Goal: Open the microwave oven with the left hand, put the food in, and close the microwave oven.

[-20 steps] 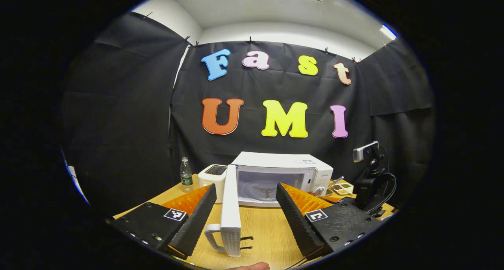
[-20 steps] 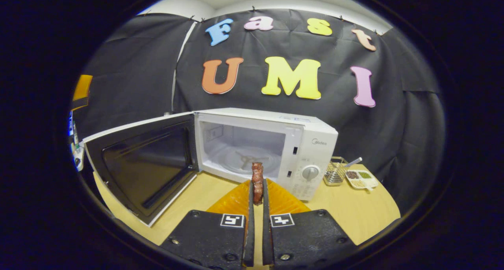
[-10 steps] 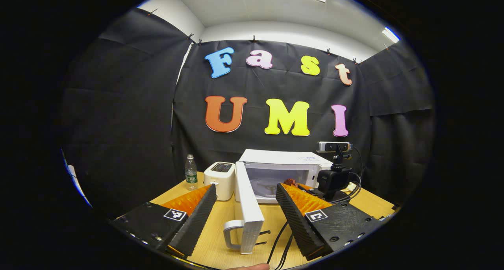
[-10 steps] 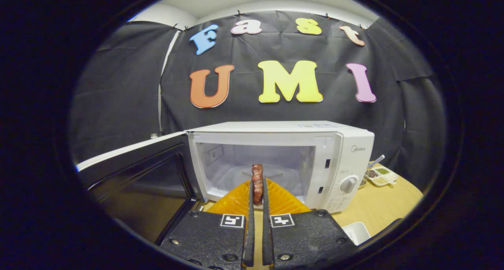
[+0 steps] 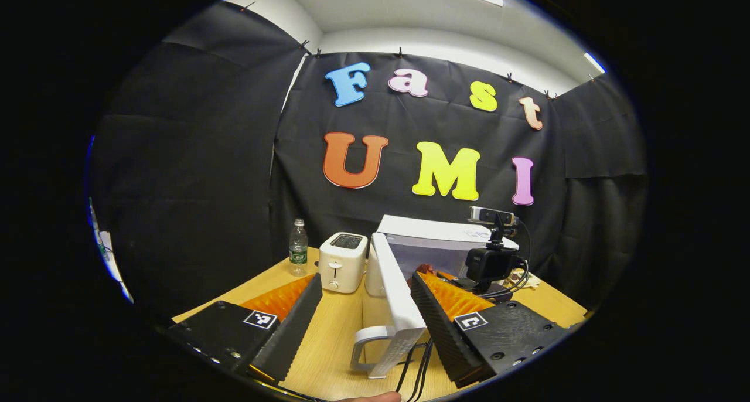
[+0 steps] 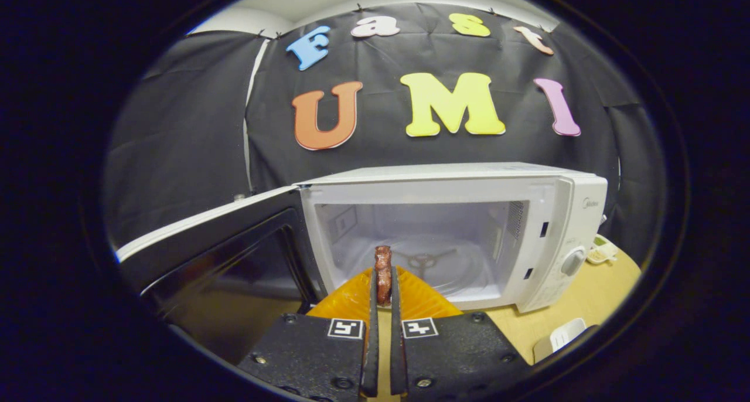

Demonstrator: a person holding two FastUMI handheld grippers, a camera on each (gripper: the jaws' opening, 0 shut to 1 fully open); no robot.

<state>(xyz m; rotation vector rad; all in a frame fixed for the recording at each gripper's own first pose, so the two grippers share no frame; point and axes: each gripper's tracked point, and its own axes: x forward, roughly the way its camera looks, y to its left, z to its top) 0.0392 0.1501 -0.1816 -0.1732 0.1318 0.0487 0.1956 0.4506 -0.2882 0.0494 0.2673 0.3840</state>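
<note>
In front of the white microwave oven (image 6: pixel 451 232), whose door (image 6: pixel 211 255) stands wide open, the right hand-held gripper (image 6: pixel 382 308) pinches a reddish-brown piece of food (image 6: pixel 383 273) just outside the cavity. The left hand-held gripper (image 5: pixel 366 314) hangs spread apart above the tabletop (image 5: pixel 334 337), near the door's handle (image 5: pixel 369 346). A toaster (image 5: pixel 341 261) and a water bottle (image 5: pixel 297 247) stand beside the oven.

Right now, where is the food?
In the right gripper view, the food is pinched between the right gripper fingers, just before the open microwave.
</note>
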